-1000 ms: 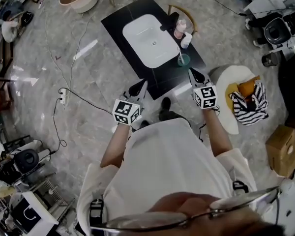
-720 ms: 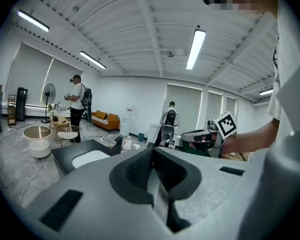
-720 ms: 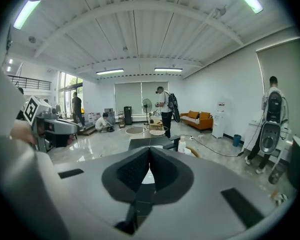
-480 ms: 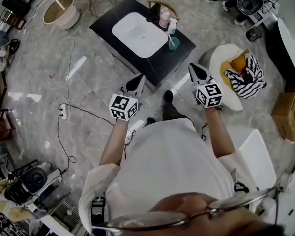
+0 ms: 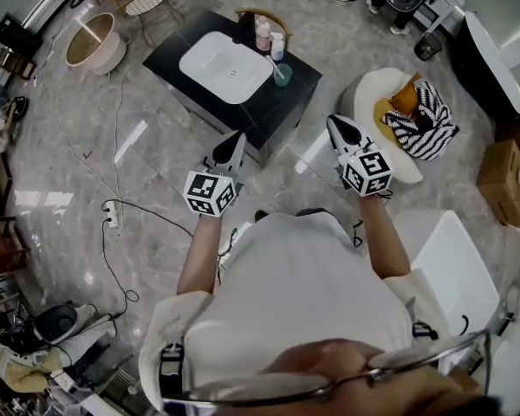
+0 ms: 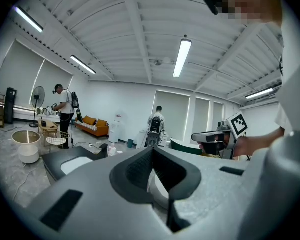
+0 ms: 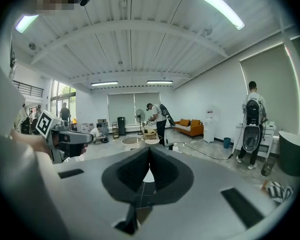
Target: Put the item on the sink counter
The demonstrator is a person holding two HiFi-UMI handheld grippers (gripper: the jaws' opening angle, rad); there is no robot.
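Note:
The black sink counter [image 5: 288, 83] with its white basin [image 5: 224, 55] stands well ahead of me on the marble floor. A pink bottle [image 5: 263, 33], a white bottle [image 5: 277, 47] and a teal cup [image 5: 282, 74] stand along its right side. My left gripper [image 5: 236, 139] hangs short of the counter's near edge, shut, with nothing in it. My right gripper [image 5: 336, 125] is level with it, to the right of the counter, also shut and bare. In the left gripper view the counter [image 6: 54, 160] lies low at the left, beyond the joined jaws.
A round white seat [image 5: 373, 102] at the right holds a striped bag [image 5: 425, 128] and an orange thing. A cardboard box [image 5: 507, 180] and a white chair [image 5: 451, 258] are further right. A power strip [image 5: 113, 219] and cables lie on the floor at the left. Other people stand far off.
The counter has slid up and left in the head view and looks farther away. Both grippers have drawn back from it, still shut and holding nothing.

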